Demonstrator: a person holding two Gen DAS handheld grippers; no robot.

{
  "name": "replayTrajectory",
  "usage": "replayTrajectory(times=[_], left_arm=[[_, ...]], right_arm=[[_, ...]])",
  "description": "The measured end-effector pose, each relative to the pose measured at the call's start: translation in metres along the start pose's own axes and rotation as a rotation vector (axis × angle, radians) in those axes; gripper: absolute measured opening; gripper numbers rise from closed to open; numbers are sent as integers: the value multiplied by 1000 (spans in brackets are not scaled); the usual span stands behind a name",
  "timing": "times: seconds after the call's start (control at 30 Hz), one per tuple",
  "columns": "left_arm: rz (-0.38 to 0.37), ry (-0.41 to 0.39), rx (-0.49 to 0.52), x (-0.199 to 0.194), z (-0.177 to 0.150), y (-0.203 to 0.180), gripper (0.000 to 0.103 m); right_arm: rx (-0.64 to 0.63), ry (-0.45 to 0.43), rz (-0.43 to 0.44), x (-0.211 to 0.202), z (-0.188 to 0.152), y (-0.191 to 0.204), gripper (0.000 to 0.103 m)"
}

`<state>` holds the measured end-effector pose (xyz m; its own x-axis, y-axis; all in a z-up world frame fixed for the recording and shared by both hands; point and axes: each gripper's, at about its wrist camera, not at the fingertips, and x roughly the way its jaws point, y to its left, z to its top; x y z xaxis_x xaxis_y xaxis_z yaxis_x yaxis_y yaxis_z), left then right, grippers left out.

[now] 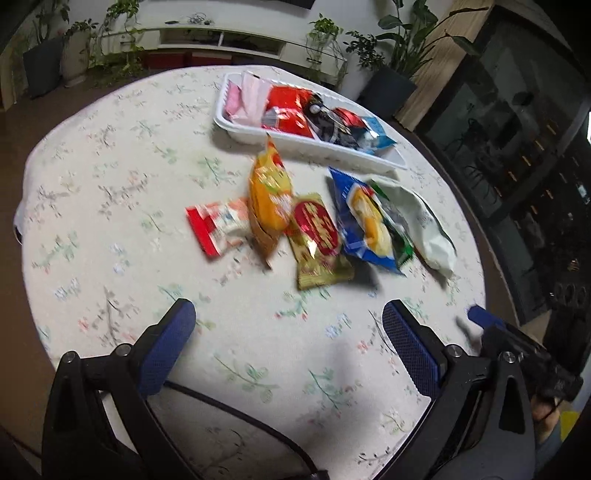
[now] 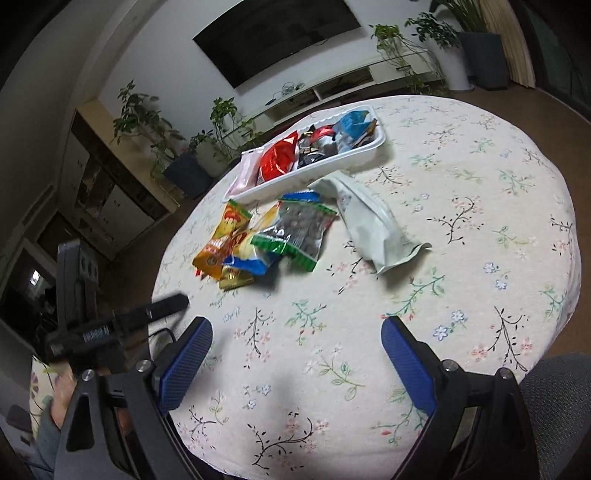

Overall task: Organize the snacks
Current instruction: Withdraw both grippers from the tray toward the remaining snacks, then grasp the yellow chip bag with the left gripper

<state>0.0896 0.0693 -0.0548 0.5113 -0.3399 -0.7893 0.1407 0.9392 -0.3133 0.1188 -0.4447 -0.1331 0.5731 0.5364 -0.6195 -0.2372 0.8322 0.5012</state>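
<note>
A white tray (image 1: 295, 142) (image 2: 317, 173) at the far side of the round table holds several packets, pink, red, black and blue. Loose snacks lie in front of it: a red-and-white packet (image 1: 218, 227), an orange bag (image 1: 269, 195) (image 2: 221, 243), a gold packet with a red oval (image 1: 317, 240), a blue packet (image 1: 365, 225), a green-edged packet (image 2: 301, 230) and a white bag (image 1: 424, 225) (image 2: 373, 225). My left gripper (image 1: 288, 332) hangs open above the near tablecloth, nothing between its blue pads. My right gripper (image 2: 295, 343) is open too, short of the snacks.
The table wears a floral cloth (image 1: 110, 206) with its edge close on the left and right. Potted plants (image 1: 395, 55), a low white shelf (image 1: 221, 37) and a dark cabinet (image 1: 517, 129) stand beyond. A wall screen (image 2: 277, 33) hangs behind. A person's hand (image 2: 62, 398) holds the left gripper.
</note>
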Motion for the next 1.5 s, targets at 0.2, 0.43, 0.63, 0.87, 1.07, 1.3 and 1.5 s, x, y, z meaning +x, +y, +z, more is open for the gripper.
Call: replayTrajectory(times=[0.2, 0.43, 0.63, 0.87, 1.07, 1.3, 1.5], left_arm=[[72, -1, 87, 7, 45, -8, 80], [132, 80, 180, 43, 82, -23, 64], [149, 141, 205, 75, 97, -19, 40], [140, 172, 213, 91, 102, -18, 39], [134, 179, 226, 95, 105, -19, 39], [108, 197, 203, 98, 108, -14, 39], [76, 208, 202, 102, 108, -13, 31]], right_arm=[[-43, -15, -34, 0, -1, 8, 95], [-57, -30, -48, -3, 2, 6, 94], [-68, -34, -50, -1, 2, 5, 92], [-65, -27, -40, 1, 1, 4, 91], [-65, -22, -37, 4, 1, 4, 90], [-66, -21, -39, 4, -1, 6, 90], [-66, -21, -39, 3, -1, 7, 89]])
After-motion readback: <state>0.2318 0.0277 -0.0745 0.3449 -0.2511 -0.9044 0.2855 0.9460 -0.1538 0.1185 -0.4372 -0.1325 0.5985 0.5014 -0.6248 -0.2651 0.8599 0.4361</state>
